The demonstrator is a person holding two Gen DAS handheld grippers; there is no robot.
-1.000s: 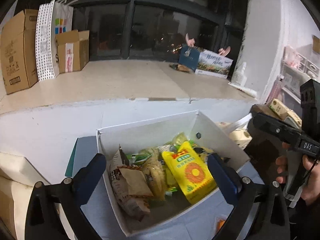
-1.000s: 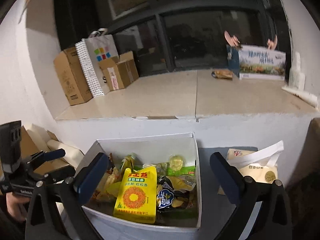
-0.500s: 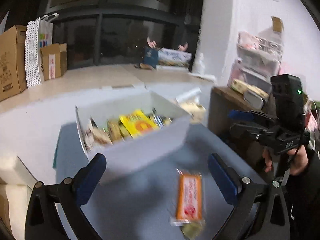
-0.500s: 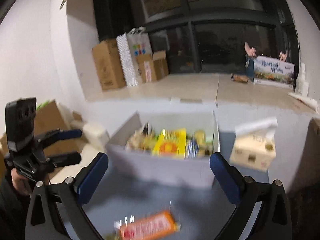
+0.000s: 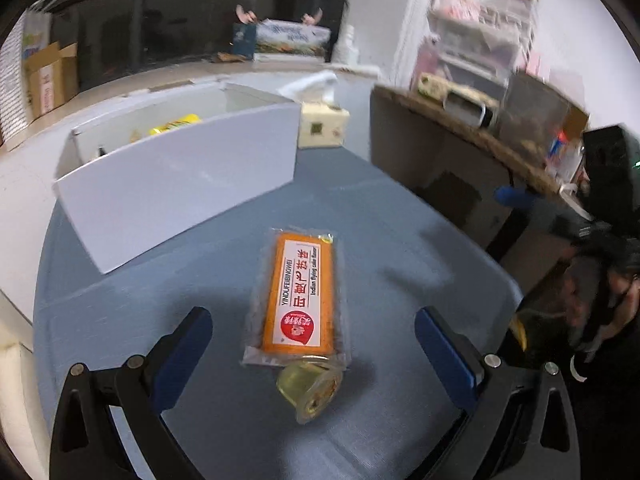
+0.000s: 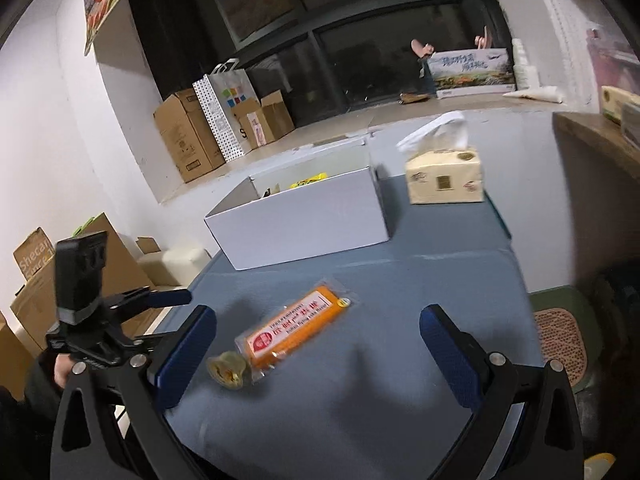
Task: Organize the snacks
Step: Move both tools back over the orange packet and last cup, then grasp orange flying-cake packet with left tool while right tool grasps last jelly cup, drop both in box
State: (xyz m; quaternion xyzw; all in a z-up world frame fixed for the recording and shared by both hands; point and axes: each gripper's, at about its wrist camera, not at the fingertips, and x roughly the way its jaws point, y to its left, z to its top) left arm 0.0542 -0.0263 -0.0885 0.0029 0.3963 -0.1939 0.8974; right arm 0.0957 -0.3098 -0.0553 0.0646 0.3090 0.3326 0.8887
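An orange snack packet (image 5: 301, 294) lies flat on the blue-grey table (image 5: 400, 280), with a small clear jelly cup (image 5: 310, 392) touching its near end. Both also show in the right wrist view, the packet (image 6: 294, 330) and the cup (image 6: 228, 368). A white box (image 5: 176, 184) holding snacks stands behind them, also in the right wrist view (image 6: 304, 224). My left gripper (image 5: 314, 346) is open, above the packet's near end and the cup. My right gripper (image 6: 316, 346) is open and empty, above the table just right of the packet.
A tissue box (image 6: 442, 178) stands to the right of the white box. A dark cabinet (image 5: 440, 168) borders the table's right side. Cardboard boxes (image 6: 188, 136) and a paper bag (image 6: 224, 108) sit on the window ledge. More cartons (image 6: 36, 264) stand left of the table.
Both grippers have pulled back from over the white box and tilted down. The orange packet and jelly cup on the table have come into view between their fingers.
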